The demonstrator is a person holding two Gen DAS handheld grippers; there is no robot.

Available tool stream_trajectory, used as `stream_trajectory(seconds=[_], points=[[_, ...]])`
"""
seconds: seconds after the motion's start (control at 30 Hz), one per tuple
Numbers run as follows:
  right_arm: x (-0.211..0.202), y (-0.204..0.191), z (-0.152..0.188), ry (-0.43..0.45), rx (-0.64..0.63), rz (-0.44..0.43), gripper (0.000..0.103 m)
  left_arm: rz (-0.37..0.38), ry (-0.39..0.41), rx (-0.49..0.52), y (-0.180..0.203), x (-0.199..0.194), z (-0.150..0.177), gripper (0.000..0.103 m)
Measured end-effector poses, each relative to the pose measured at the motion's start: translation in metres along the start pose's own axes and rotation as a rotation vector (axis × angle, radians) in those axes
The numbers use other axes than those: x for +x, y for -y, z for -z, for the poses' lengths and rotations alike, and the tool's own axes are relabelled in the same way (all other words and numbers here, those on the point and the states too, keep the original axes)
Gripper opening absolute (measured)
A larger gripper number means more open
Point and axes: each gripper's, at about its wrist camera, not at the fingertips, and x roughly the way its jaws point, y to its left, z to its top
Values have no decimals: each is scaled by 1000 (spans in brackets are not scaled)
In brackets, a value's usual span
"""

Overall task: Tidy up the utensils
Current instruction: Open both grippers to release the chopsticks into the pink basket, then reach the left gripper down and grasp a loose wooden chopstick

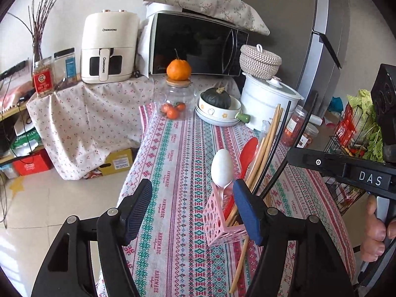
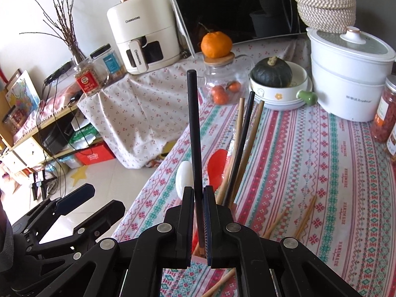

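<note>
- "CHANGHONG" can be read twice on the air fryer (image 1: 109, 49), on the body and down the handle; "HANDMADE" is repeated along the stripes of the tablecloth (image 1: 173, 173), and "DAS" is printed on the right gripper's body as seen from the left wrist.
- A red label sits on a jar (image 1: 43, 79) at 9 o'clock of the fryer; its writing is too small to be read. Some faint grey print on the white cooker (image 2: 346, 74) can't be made out either.
- Around the back of the table: a microwave (image 1: 198, 44) with a pillow on top, an orange (image 1: 178, 69) sat on a glass jar's lid, a dark squash (image 2: 271, 72) in a bowl, and a woven basket (image 2: 324, 10) on the cooker.
- The pink holder (image 1: 222, 222) is found at about 4 o'clock in the left-wrist view, with a white spoon (image 1: 222, 167), a red spoon (image 1: 248, 156) and wooden chopsticks (image 1: 266, 143) stood in it. More wooden chopsticks (image 2: 305, 214) are left lying on the cloth at 3 o'clock of the holder.
- The left gripper (image 1: 193, 212) is held wide open, nothing pinched; its blue-padded finger is just beside the holder and blocks part of it.
- The right gripper (image 2: 198, 212) is clamped on a black chopstick (image 2: 194, 136), held upright right above the holder, whose lower part is hidden by the jaws.
</note>
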Motion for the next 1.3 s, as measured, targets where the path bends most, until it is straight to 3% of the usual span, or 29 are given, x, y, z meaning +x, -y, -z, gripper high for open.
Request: stream_trajectory(seconds=[0.07, 0.2, 0.5, 0.93, 1.3], points=[[-1, 1, 0, 1, 4, -6, 17, 11, -19, -6, 0, 2, 2, 72], [-17, 10, 0, 49, 35, -6, 55, 35, -46, -21, 2, 4, 5, 76], [-68, 46, 4, 152, 112, 29, 83, 63, -67, 31, 27, -1, 10, 78], [-85, 116, 35, 52, 229, 208, 91, 105, -120, 177, 86, -8, 19, 82], [-92, 161, 56, -46, 313, 316, 91, 155, -226, 275, 138, 9, 18, 82]])
